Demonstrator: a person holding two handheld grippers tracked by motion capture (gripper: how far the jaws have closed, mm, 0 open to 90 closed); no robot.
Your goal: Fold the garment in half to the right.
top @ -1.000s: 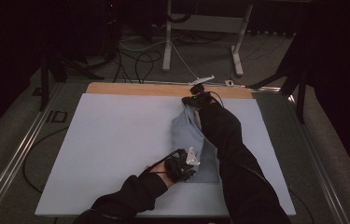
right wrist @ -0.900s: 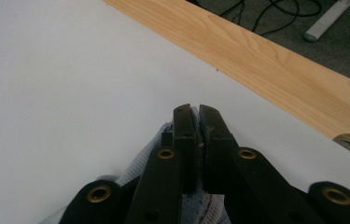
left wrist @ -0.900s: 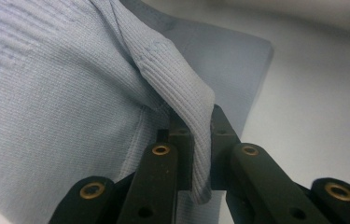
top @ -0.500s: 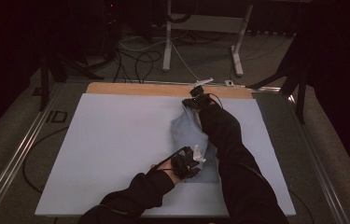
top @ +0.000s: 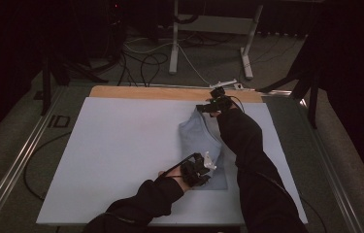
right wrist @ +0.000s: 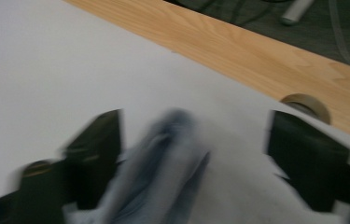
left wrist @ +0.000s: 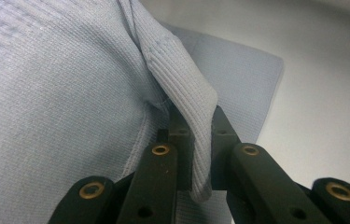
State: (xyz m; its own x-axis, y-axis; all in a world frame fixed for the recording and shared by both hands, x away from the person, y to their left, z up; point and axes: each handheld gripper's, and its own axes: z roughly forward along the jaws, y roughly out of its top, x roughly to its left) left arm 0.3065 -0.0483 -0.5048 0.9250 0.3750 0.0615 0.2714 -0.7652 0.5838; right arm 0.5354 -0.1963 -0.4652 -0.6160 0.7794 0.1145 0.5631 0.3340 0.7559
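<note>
Where pinched, ribbed cloth (left wrist: 182, 88) between tongs (left wrist: 196, 140)

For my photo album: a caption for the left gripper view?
Left gripper pinching a ribbed fold of pale blue garment.

Motion blurs the blue cloth (right wrist: 163, 163) in the right gripper view; its lower part is cut off

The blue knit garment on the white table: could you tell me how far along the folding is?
The blue knit garment already lies folded narrow. The left gripper pinches its near edge. The right gripper has just been opening, its jaws wide of the far corner. Left: probably another fold, if any.
</note>
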